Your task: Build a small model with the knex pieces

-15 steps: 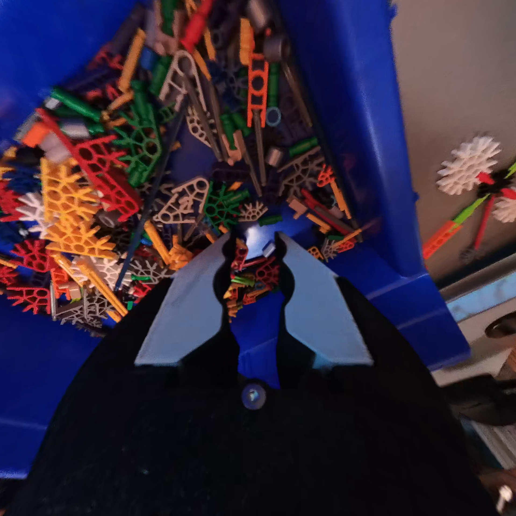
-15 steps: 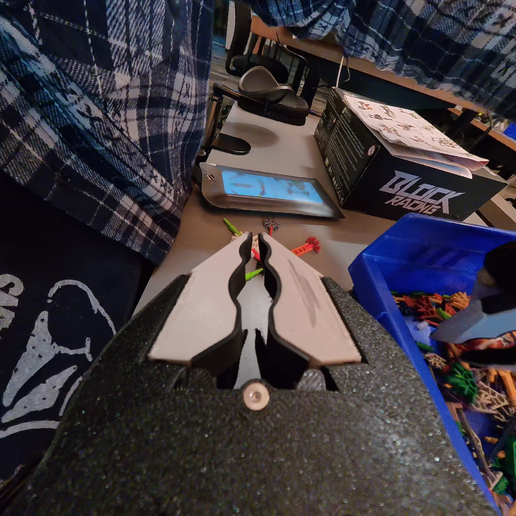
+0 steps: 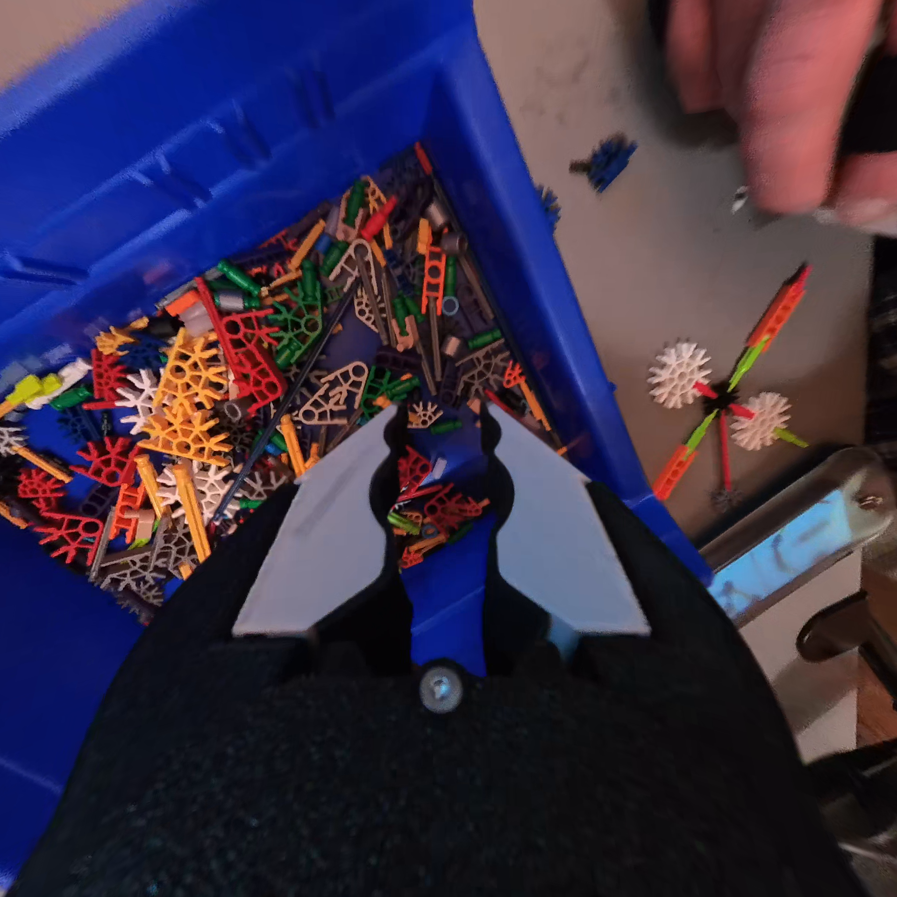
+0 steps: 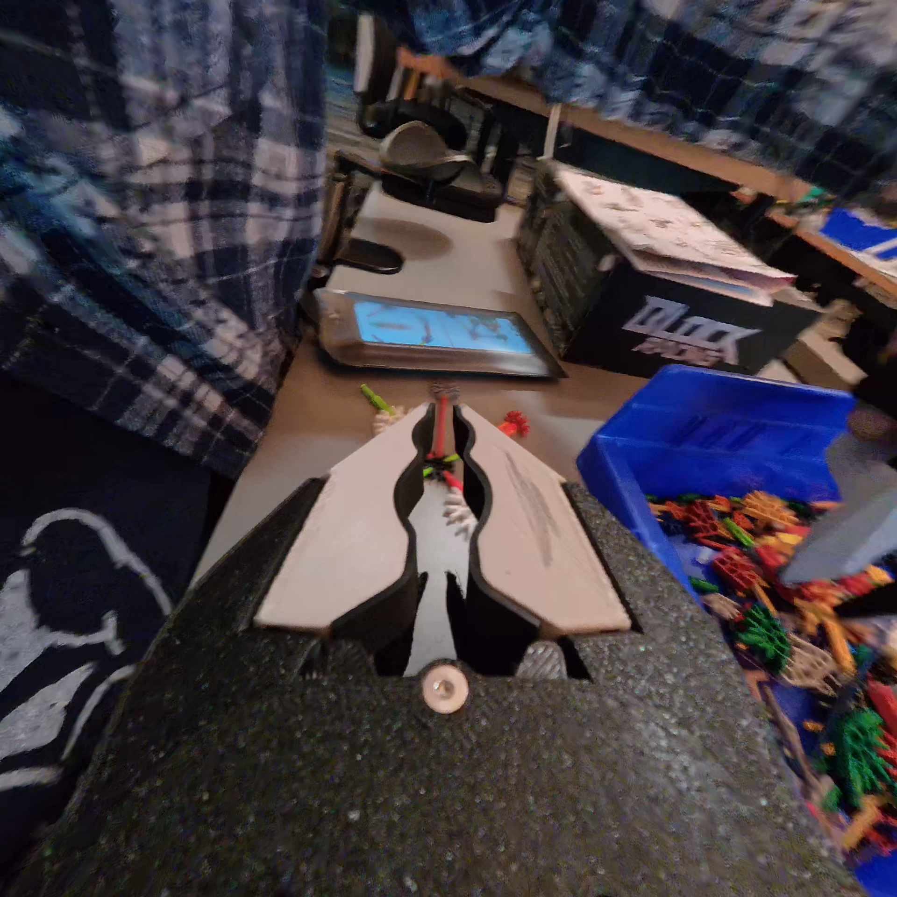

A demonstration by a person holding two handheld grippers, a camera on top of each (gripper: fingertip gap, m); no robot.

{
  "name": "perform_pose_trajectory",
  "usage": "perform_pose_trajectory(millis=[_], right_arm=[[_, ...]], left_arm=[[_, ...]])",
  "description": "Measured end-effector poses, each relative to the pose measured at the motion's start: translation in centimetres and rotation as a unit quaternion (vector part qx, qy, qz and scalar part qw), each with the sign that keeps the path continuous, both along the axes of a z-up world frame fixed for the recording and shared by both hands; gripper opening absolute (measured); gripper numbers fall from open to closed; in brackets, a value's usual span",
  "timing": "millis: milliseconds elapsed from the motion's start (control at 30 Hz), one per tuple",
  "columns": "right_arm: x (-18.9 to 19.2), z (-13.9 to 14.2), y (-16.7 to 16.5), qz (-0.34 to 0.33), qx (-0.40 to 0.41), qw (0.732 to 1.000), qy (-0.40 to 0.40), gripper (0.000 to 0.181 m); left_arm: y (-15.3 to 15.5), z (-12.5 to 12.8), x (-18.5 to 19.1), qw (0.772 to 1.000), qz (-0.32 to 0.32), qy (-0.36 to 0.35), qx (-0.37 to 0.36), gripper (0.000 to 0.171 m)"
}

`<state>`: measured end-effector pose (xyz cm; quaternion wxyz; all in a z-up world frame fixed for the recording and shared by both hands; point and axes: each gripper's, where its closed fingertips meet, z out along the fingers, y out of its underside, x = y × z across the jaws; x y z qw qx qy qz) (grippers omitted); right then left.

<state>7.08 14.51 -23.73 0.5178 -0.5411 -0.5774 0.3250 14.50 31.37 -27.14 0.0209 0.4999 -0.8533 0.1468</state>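
Note:
My left gripper [image 3: 441, 412] is open and empty. It hovers over the near right corner of a blue bin [image 3: 194, 145] filled with several colourful plastic construction pieces [image 3: 194, 383]. My right gripper [image 4: 443, 410] is empty, with only a narrow slit between its jaws. It hangs low over a small assembly of rods and white snowflake connectors [image 4: 439, 468] lying on the table. The same assembly shows in the left wrist view [image 3: 723, 398], beside the bin. A hand [image 3: 786, 107] holding the right gripper is blurred at the top right.
A tablet with a blue screen [image 4: 437, 330] lies past the assembly. A black box with papers on it [image 4: 679, 315] stands behind the bin [image 4: 626, 485]. Loose pieces lie on the table: one red [image 4: 514, 422], one green [image 4: 373, 395], one blue [image 3: 604, 162]. A person in a plaid shirt stands close by. The grippers' ends are close to 20 cm from one another.
My left gripper has drawn back from the pile, so more of the bin and table shows. My right gripper has moved forward over the assembly and its slit is slightly wider.

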Motion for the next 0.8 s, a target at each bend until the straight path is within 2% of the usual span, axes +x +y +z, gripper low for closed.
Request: perform_pose_trajectory(millis=[100,200,300,400,500,600,667,733,800], right_arm=[[1.4,1.0,3.9,-0.104,-0.010,0.994,0.033,0.010],[3.4,2.6,7.6,-0.220,-0.022,0.972,0.074,0.014],[6.1,5.2,10.8,-0.339,-0.011,0.934,0.112,0.018],[8.5,6.0,13.5,-0.426,-0.039,0.893,0.140,0.021],[8.4,5.6,15.1,-0.441,-0.069,0.885,0.130,0.029],[7.2,5.6,15.9,-0.419,-0.101,0.892,0.135,0.027],[6.9,5.7,16.4,-0.413,-0.112,0.893,0.140,0.019],[6.5,6.2,16.5,-0.399,-0.118,0.897,0.148,0.003],[6.5,5.9,16.9,-0.400,-0.125,0.897,0.137,0.001]], left_arm=[[-0.7,2.4,0.8,0.998,0.022,-0.056,-0.035,0.030],[-1.5,5.1,1.0,0.989,0.051,-0.113,-0.078,0.032],[-1.9,7.3,0.6,0.977,0.081,-0.163,-0.112,0.033],[-2.4,8.8,-0.1,0.968,0.092,-0.198,-0.125,0.033],[-3.1,10.5,-0.2,0.957,0.093,-0.237,-0.138,0.033],[-3.6,11.3,-0.4,0.953,0.088,-0.253,-0.139,0.032],[-3.9,11.3,-0.6,0.953,0.084,-0.254,-0.141,0.033],[-4.2,11.1,-0.8,0.953,0.081,-0.253,-0.142,0.033],[-4.0,11.0,-0.8,0.953,0.084,-0.257,-0.138,0.035]])
